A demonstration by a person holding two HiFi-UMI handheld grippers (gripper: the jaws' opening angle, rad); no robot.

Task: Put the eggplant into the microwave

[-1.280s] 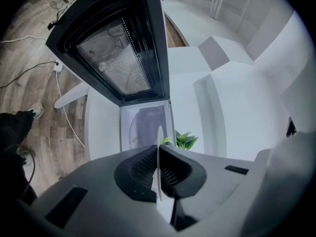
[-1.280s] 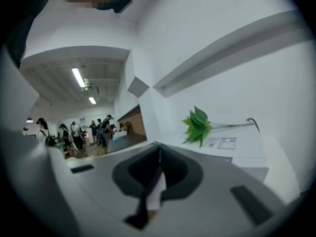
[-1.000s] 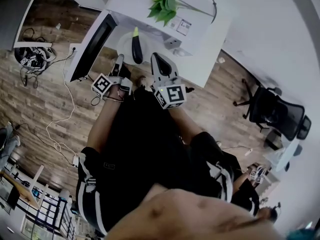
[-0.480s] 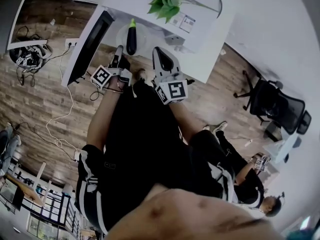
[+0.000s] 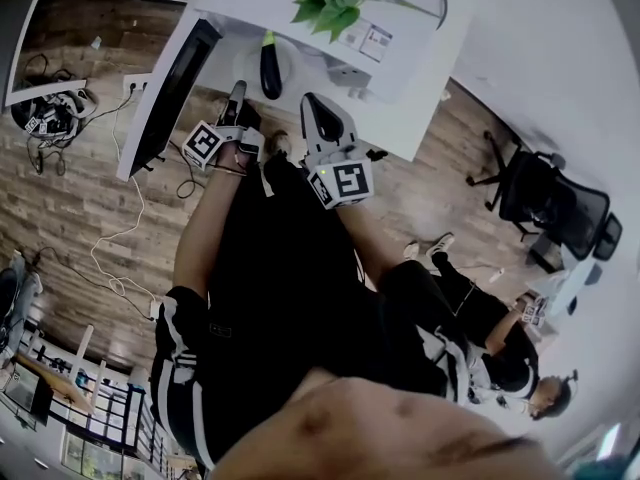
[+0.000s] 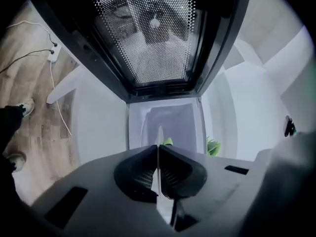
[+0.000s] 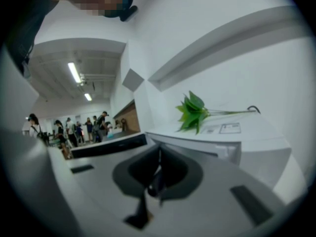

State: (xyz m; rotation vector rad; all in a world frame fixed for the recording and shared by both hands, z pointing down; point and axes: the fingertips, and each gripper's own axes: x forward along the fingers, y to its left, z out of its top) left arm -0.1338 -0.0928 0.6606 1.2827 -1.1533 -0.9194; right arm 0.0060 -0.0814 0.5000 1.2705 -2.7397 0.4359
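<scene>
Head view: found eggplant [image 5: 270,68] lying lengthwise on a round white plate [image 5: 245,74], green stem end away from the person, just ahead of left tool [image 5: 237,93]. Noted microwave door [image 5: 172,86] swung wide to the left. Read left tool in left gripper view as clenched on nothing, pads meeting; saw only the green stem tip over them, against the white cavity [image 6: 165,122]. Read right tool [image 5: 312,108] as clenched and empty too (pads together in right gripper view, with microwave [image 7: 256,132] and leafy plant [image 7: 192,110] on top beyond).

Judged eggplant seated at or inside the cavity; step in hand probably checking placement, then shutting the door. To do well: confirm full length clear of the door's sweep before swinging. Push door at its outer edge with a clenched tool, slowly, keeping the other tool out of the gap. If overhanging the plate, nudge at the thick middle, not the stem end, to avoid rolling it off.

Cannot settle from above whether plate sits fully inside the cavity or at its mouth. Lost eggplant's body behind left tool's own jaws in its view. Could not find hinge, latch or handle. Got only blurred reflections through the door's mesh.
</scene>
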